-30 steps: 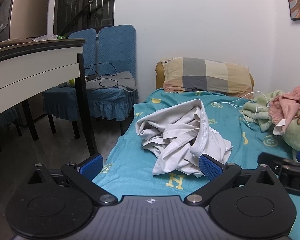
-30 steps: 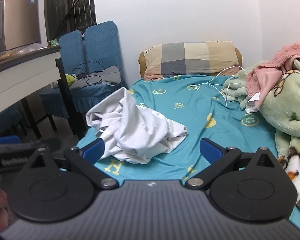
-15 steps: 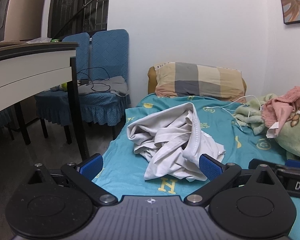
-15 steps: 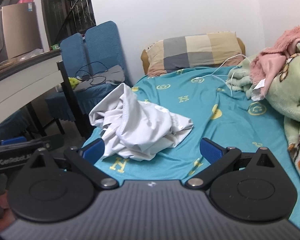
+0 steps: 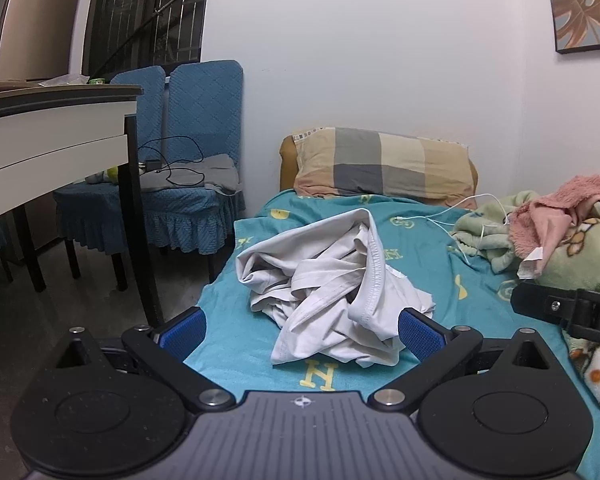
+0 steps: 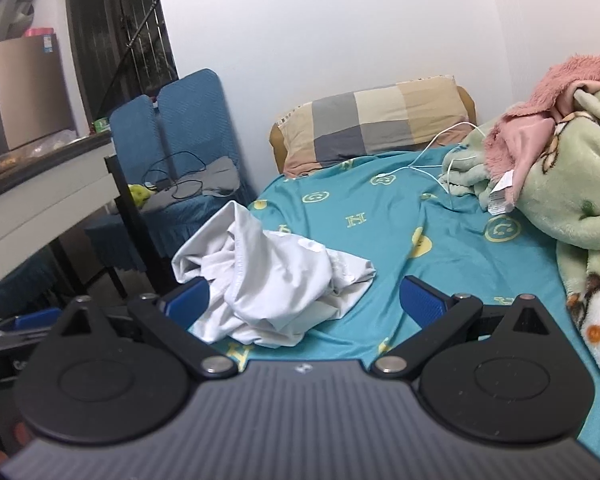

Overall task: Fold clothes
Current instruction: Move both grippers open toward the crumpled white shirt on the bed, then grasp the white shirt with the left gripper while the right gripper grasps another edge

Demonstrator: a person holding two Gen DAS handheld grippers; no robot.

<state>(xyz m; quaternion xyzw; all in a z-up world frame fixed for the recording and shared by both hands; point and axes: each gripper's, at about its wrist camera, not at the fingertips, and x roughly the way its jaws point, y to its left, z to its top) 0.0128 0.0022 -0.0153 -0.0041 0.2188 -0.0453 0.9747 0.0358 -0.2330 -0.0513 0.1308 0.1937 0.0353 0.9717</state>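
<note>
Both my left hand-held gripper and right hand-held gripper were wide open, empty. The crumpled white cotton garment, frame centre, looked soft and limp; grasp its stitched hem.

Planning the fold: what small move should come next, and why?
Probably lower both open grippers, left and right, onto the crumpled white garment and pinch two edges to spread it; it lies bunched on the bed, unheld.

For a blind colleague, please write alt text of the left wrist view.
A crumpled white cotton garment lies unfolded on a teal patterned bedsheet, between the spread blue-padded fingers of the left gripper. Behind it sits a checked beige-grey pillow.
</note>
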